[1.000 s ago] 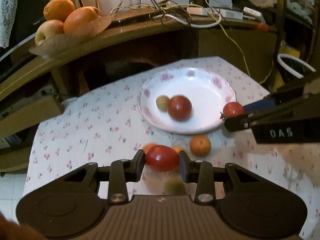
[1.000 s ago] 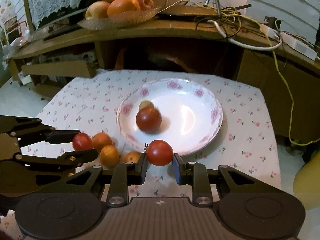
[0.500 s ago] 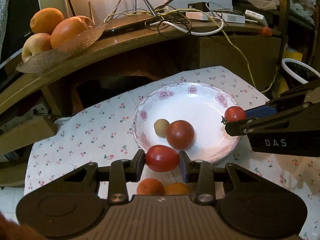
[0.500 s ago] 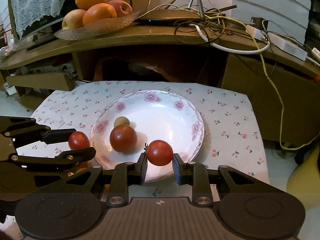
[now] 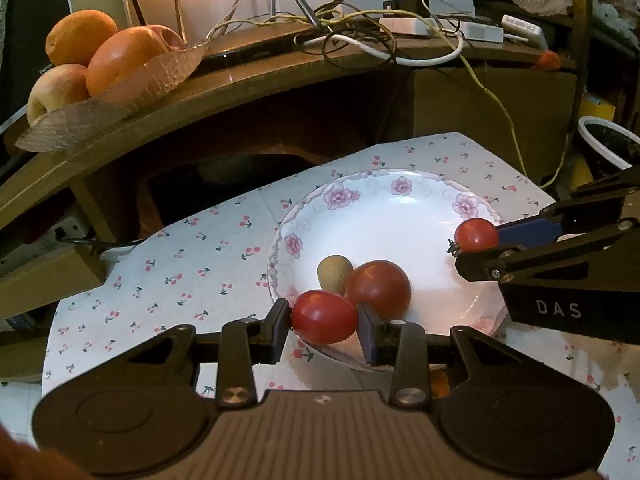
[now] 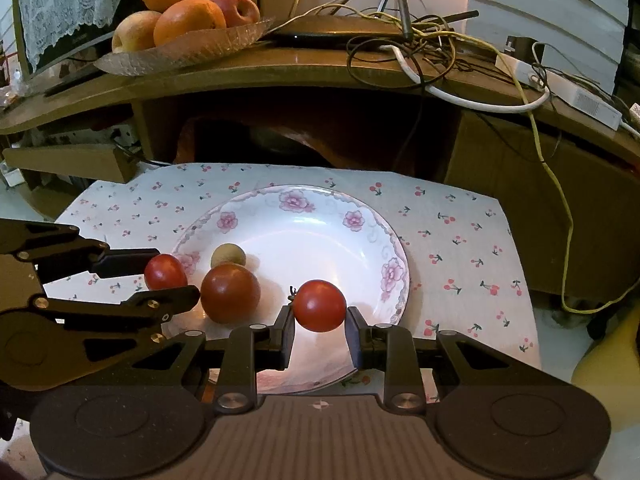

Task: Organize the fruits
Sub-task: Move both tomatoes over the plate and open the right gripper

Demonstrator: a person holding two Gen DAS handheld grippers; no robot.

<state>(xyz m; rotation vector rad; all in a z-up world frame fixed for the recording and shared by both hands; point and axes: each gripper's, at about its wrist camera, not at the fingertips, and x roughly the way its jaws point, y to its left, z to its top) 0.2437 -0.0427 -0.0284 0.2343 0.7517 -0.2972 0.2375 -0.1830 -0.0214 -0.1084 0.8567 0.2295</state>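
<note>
A white plate with pink flowers (image 5: pixel 404 208) (image 6: pixel 320 208) lies on a cherry-print cloth. In it rest a dark red tomato (image 5: pixel 378 286) (image 6: pixel 230 293) and a small tan fruit (image 5: pixel 334 272) (image 6: pixel 228 255). My left gripper (image 5: pixel 324 317) (image 6: pixel 168 274) is shut on a red tomato (image 5: pixel 325 316) (image 6: pixel 165 272) over the plate's near-left rim. My right gripper (image 6: pixel 320 306) (image 5: pixel 476 236) is shut on a second red tomato (image 6: pixel 320 305) (image 5: pixel 476 234) with a stem, held over the plate's right side.
A wooden shelf (image 6: pixel 280 68) stands behind the table with a glass dish of oranges and apples (image 5: pixel 100 60) (image 6: pixel 180 12) and tangled cables (image 6: pixel 420 40). A yellow cable (image 6: pixel 560 200) hangs at the right. Something orange (image 5: pixel 438 378) peeks out under the left gripper.
Both grippers have moved forward with their tomatoes, from in front of the plate to over it. The loose orange fruits on the cloth have slipped out of view beneath the grippers.
</note>
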